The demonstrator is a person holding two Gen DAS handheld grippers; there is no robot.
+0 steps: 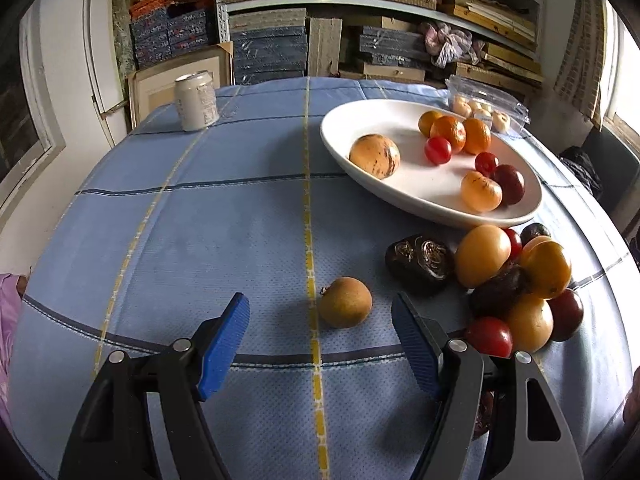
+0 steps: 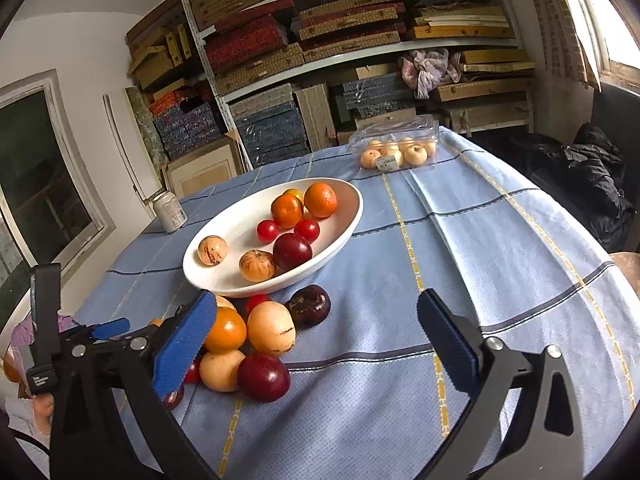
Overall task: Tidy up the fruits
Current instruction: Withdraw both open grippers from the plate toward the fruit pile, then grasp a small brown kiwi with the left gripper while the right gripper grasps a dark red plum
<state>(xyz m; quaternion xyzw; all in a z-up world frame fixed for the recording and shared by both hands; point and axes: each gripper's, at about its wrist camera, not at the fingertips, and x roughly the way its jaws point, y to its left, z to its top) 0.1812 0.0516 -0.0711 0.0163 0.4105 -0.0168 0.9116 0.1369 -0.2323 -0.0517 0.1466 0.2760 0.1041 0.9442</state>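
The left gripper point(image 1: 320, 326) hangs low over the blue tablecloth point(image 1: 200, 240), jaws spread with nothing gripped, and the small brown fruit point(image 1: 345, 302) sits alone on the cloth just ahead of its blue pads, right of their midline. That looks like the pick in hand: I'd slide right a touch so the fruit sits square between the pads, come down until they flank its widest part, then close gently, since it's round and could roll off toward the pile point(image 1: 516, 280). The white bowl point(image 1: 340, 120), already carrying oranges, cherry tomatoes and speckled fruit, waits beyond. The right gripper point(image 2: 316, 328) stands wide and empty over bare cloth, the loose heap point(image 2: 248, 344) just to its left. Hard to read: the left pad covers part of that heap, so I can't count it; some fruit hides behind the left gripper's right arm, and the dark glossy lump point(image 1: 420, 262) I can't name.
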